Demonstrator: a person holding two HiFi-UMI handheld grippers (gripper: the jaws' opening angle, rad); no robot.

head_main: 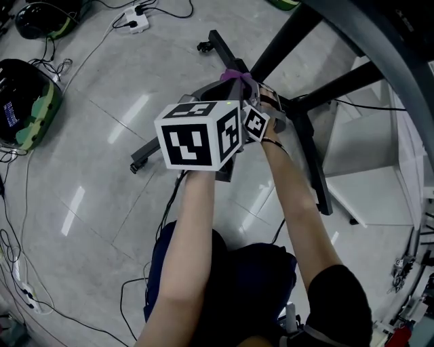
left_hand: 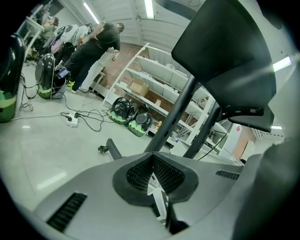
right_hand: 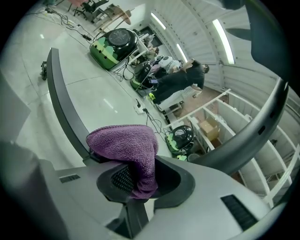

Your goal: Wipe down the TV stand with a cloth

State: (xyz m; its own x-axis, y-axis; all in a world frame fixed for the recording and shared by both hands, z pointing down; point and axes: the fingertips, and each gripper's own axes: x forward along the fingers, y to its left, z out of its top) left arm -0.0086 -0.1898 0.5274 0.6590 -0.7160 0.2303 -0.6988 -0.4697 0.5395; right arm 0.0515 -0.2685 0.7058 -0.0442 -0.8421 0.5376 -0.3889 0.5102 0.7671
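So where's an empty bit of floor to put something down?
The big bare floor patch lies between the stand leg and the green case, below the power strip. It's crowded at right, where more stand legs cross, and cables trail along the far left.

My feed shows a pale, glossy grey floor [head_main: 88, 135] streaked with reflected light. White shelving [left_hand: 154, 89] stands at the far side, a cardboard box [left_hand: 138, 86] on it. Black-and-green cases [left_hand: 131, 117] sit at the shelving's foot, a power strip [left_hand: 71, 120] and cables lie to its left, strip lights [left_hand: 149, 8] run above it, and people [left_hand: 96, 47] stand beyond its left end.
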